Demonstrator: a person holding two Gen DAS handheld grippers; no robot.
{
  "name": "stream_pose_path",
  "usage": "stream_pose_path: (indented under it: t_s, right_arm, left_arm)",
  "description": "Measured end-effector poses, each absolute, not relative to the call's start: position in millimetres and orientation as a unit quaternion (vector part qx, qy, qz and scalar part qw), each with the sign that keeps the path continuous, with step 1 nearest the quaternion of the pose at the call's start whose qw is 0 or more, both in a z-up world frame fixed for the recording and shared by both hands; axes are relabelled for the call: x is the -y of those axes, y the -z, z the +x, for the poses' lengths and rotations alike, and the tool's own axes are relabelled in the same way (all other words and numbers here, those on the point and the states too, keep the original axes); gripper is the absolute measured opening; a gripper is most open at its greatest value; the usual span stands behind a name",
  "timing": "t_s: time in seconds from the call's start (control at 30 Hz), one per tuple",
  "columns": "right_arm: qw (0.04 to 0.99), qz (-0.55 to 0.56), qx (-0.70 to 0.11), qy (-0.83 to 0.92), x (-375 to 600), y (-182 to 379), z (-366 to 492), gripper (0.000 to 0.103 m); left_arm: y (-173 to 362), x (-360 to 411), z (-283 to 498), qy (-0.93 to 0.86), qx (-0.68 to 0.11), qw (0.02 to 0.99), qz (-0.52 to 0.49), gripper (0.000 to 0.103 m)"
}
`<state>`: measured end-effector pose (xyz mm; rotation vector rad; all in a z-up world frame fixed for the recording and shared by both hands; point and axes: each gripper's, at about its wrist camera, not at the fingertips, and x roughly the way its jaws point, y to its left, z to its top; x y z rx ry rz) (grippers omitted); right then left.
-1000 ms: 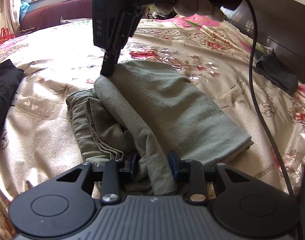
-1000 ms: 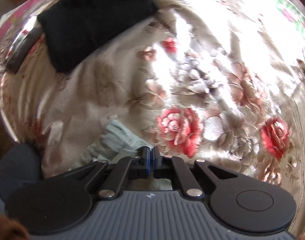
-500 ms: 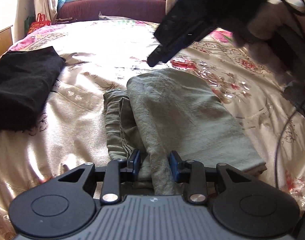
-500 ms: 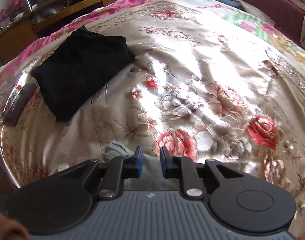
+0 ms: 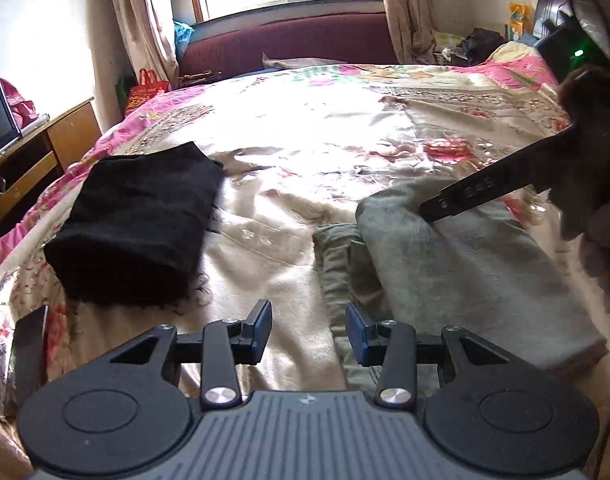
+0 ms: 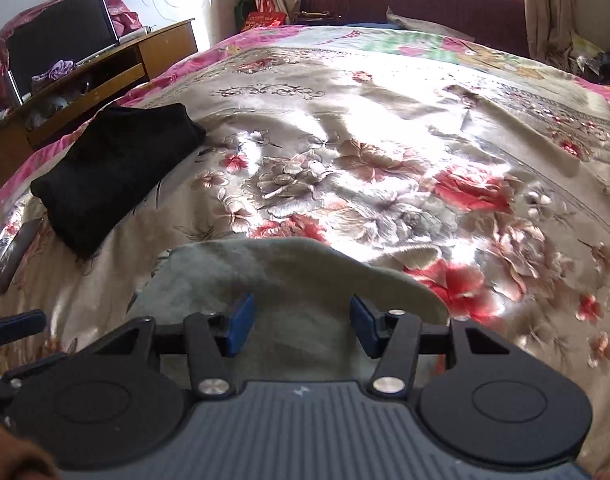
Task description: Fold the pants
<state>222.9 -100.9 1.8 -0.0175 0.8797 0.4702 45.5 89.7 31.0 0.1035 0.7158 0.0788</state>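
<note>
The grey-green pants (image 5: 457,264) lie folded on the floral bedspread (image 5: 305,152), with a bunched edge along their left side. My left gripper (image 5: 309,330) is open and empty, just left of the pants' near edge. My right gripper (image 6: 301,322) is open and empty above the pants (image 6: 289,276). In the left wrist view one of its fingers (image 5: 477,194) reaches in from the right over the pants' far end.
A folded black garment (image 5: 141,224) lies on the left of the bed, also in the right wrist view (image 6: 113,168). A dark flat object (image 5: 29,344) lies near the left bed edge. A wooden desk (image 6: 89,80) stands left, a maroon headboard (image 5: 289,44) behind.
Both grippers have opened and let go of the pants. The left gripper has drawn back and to the left; the right has lifted and pulled back over the folded pants.
</note>
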Motion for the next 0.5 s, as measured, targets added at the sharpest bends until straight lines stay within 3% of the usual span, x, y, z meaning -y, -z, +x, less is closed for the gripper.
stream_pose_path:
  t_s: [0.2, 0.33, 0.5]
  right_arm:
    - [0.868, -0.002, -0.433, -0.242, 54.2, 25.1, 256.9, 0.063]
    - [0.869, 0.032, -0.422, -0.258, 64.4, 7.0, 246.8, 0.06]
    - [0.898, 0.047, -0.38, -0.217, 131.7, -21.0, 194.7, 0.064]
  left_arm:
    - [-36.0, -62.9, 53.8, 0.008, -0.325, 0.941, 0.089, 0.055]
    - [-12.3, -51.3, 64.2, 0.029, -0.353, 0.929, 0.111, 0.056]
    - [2.8, -70.9, 64.0, 0.017, -0.37, 0.922, 0.111, 0.068]
